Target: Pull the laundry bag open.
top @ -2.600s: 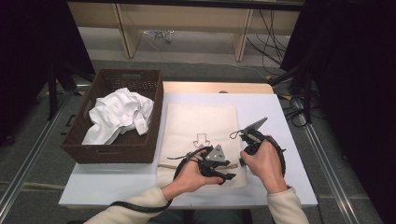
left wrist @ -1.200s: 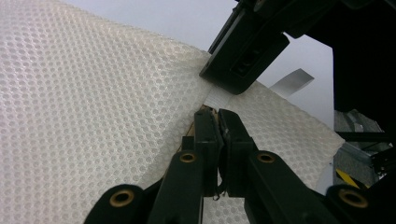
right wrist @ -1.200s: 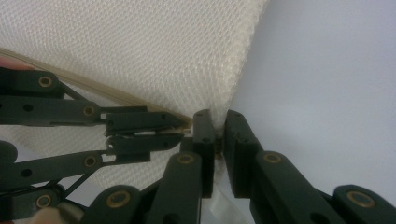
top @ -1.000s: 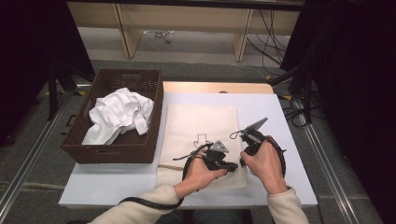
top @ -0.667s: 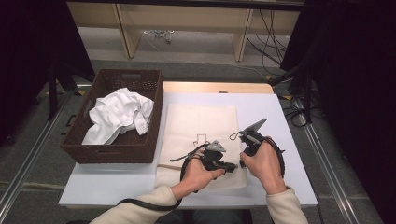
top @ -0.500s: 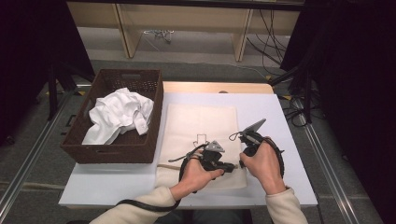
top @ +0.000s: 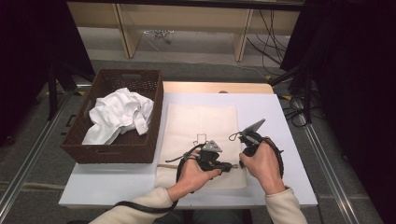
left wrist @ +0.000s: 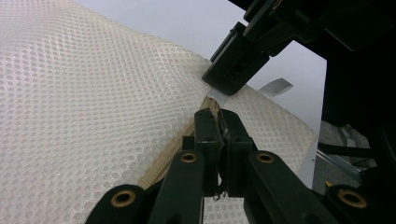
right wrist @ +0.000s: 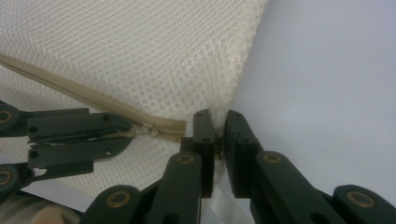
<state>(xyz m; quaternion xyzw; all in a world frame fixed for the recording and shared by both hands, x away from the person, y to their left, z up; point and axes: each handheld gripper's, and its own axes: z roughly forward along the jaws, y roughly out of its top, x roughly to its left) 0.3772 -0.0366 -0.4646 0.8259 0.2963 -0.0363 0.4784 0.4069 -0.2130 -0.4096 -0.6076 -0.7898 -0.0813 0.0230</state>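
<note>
Left claw pinches the zipper pull while right claw clamps the bag corner, so next it likely draws the pull along.

Cream honeycomb mesh, black jaws, white table

The flat cream mesh laundry bag shows a fine honeycomb of holes, with a tan zipper just left of the right gripper's 2 black jaws; beyond, a dark brown wicker basket holds white cloth.
</note>
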